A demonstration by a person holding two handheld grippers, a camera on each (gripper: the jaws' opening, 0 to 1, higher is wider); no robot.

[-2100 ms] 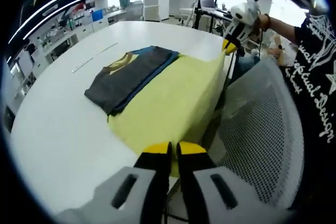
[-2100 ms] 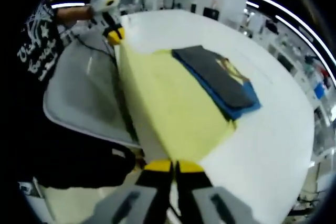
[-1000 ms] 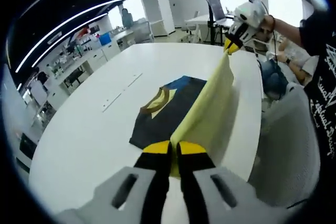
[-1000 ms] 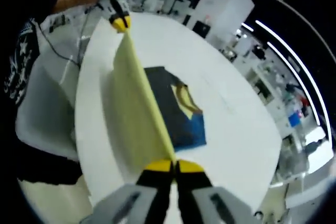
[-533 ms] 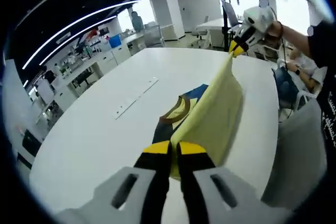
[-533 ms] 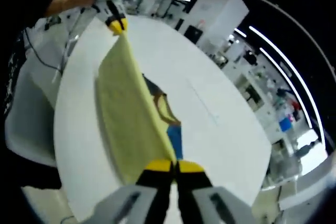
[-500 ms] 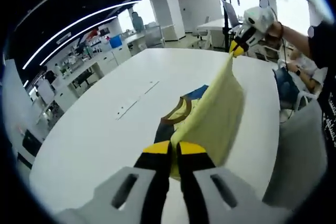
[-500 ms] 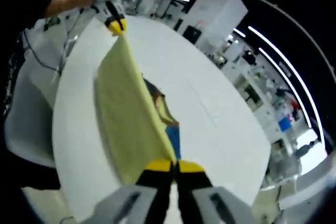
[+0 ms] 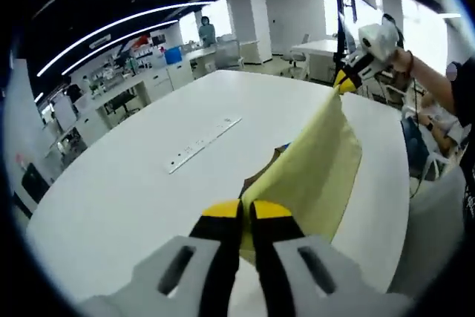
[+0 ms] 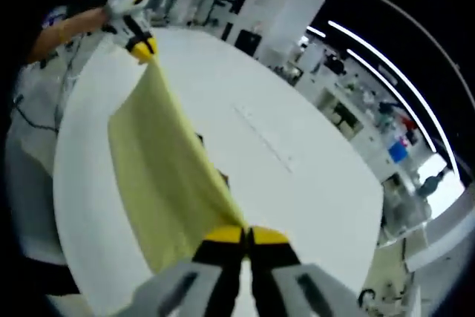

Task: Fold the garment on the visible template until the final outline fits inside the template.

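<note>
The left gripper point(image 9: 246, 209) and right gripper point(image 10: 246, 235) are each clamping closed jaws on a corner of the yellow cloth point(image 9: 315, 176). The cloth is hanging taut between both jaws, raised above the white worktop point(image 9: 141, 183). A dark garment point(image 9: 261, 176) is lying partly hidden beyond the left jaws.

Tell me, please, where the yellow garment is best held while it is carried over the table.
Hold the yellow garment at the two corners of its top edge, from opposite ends, as the left hand-held gripper and right hand-held gripper do: the edge stays taut and the cloth hangs flat.
</note>
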